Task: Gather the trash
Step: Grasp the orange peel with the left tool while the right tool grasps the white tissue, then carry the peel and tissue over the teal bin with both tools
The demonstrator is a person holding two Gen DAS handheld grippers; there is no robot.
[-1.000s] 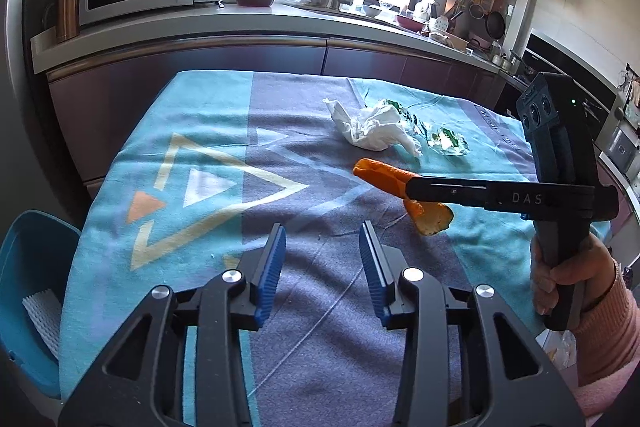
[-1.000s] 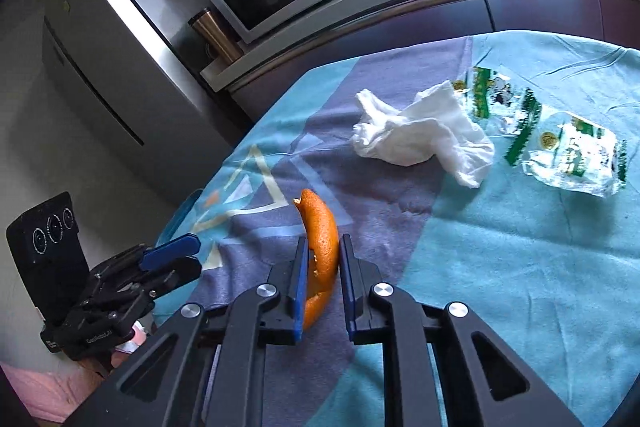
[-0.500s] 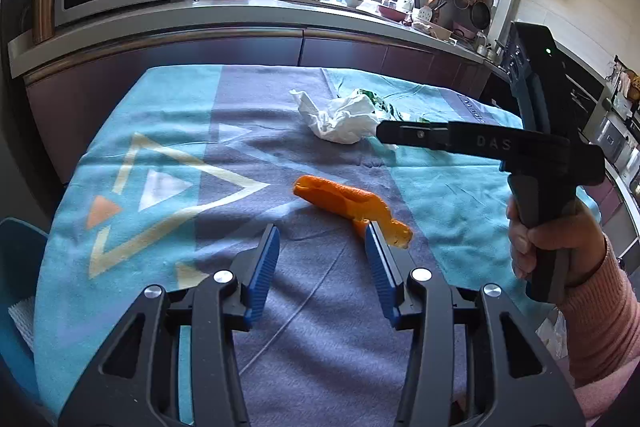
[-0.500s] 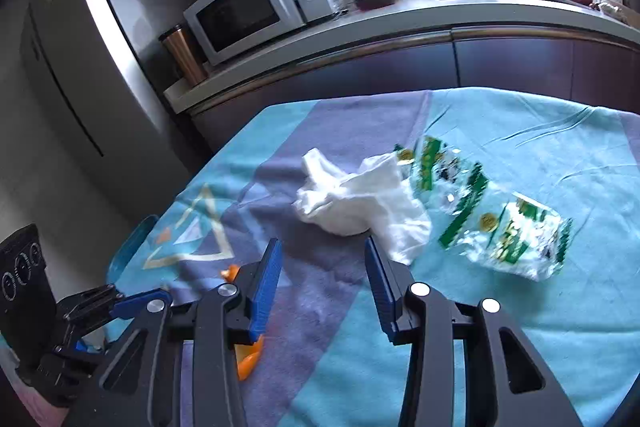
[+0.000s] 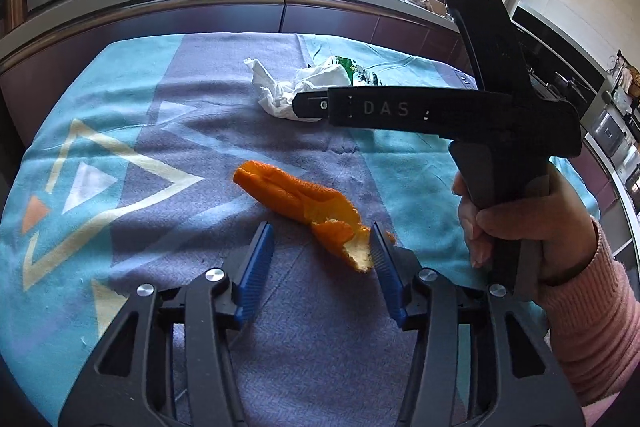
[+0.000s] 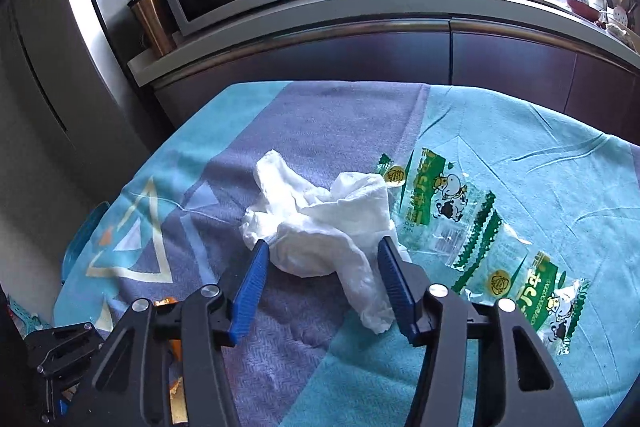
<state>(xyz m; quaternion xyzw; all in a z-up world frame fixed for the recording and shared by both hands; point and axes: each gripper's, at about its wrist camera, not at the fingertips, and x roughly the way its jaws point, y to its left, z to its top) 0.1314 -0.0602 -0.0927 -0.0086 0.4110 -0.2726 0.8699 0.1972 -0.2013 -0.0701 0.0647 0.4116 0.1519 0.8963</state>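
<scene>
Change noted: a second ago your right gripper was clamped on the orange peel; now the peel lies loose on the patterned tablecloth, let go, and the right gripper has swung over to the crumpled white tissue. Meaning for the task, as a judgement: the peel is not yet collected, only handed off on the table, and each hand now has its own item lined up. Right gripper: jaws about half apart and opening, empty, the tissue's near edge lying between the blue pads with no pressure showing. Left gripper: jaws about half apart, nothing clamped; the torn end of the peel sits between them, just against or beside the right-hand pad, contact uncertain. Also on the cloth: two clear green-printed wrappers, just beside the tissue on its right, untouched. Your right hand grips its handle above the table's right side.
</scene>
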